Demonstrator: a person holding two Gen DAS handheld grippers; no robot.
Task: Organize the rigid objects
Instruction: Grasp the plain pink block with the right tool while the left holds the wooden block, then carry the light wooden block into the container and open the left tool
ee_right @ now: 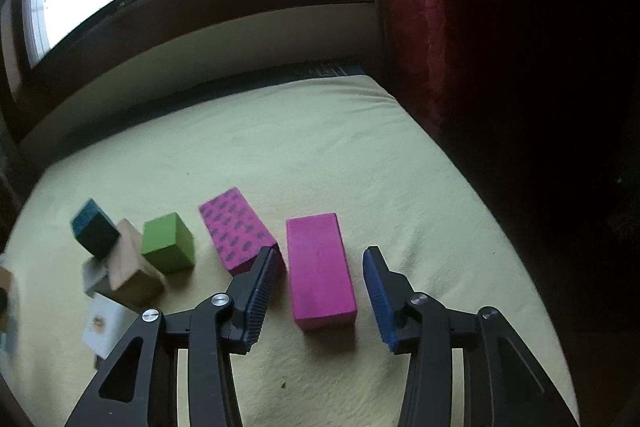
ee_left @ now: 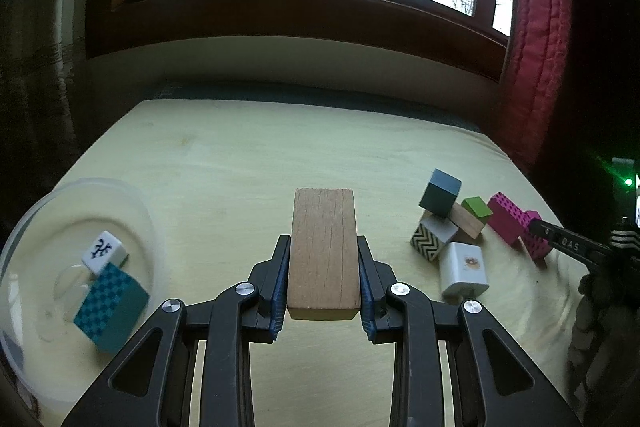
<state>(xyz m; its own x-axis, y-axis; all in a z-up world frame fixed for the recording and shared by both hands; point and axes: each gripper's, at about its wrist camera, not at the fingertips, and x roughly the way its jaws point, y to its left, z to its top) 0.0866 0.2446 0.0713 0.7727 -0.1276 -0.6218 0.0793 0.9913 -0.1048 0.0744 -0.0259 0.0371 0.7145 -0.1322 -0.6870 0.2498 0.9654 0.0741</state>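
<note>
Wood fills the middle of the left wrist view: a plain wooden block (ee_left: 324,251) sits clamped between the fingers of the left gripper (ee_left: 324,267), both blue pads pressed flat against its long sides, held above the pale yellow bench (ee_left: 248,163). To its left a clear round container (ee_left: 24,227) rests on the bench with two pieces inside, a white tile with a dark mark (ee_left: 105,251) and a teal checked block (ee_left: 112,307) touching it.

On the right of that view lies a loose heap: a dark teal cube (ee_left: 440,193) tilted on top of a grey block with a zigzag end (ee_left: 432,241) and a light wooden block (ee_left: 466,221), a green block (ee_left: 477,207) just behind, and a white cube with a small picture (ee_left: 464,269) in front. A dotted magenta block (ee_left: 508,217) lies beside the heap.

In the right wrist view, the right gripper (ee_right: 320,287) stands wide open, gripping nothing. A plain magenta block (ee_right: 320,269) lies flat on the bench between its fingers, with a gap on each side. The left finger (ee_right: 260,287) appears to touch the near end of the dotted magenta block (ee_right: 236,231), though blur makes this uncertain. The green block (ee_right: 168,243) and the heap lie farther left.
</note>
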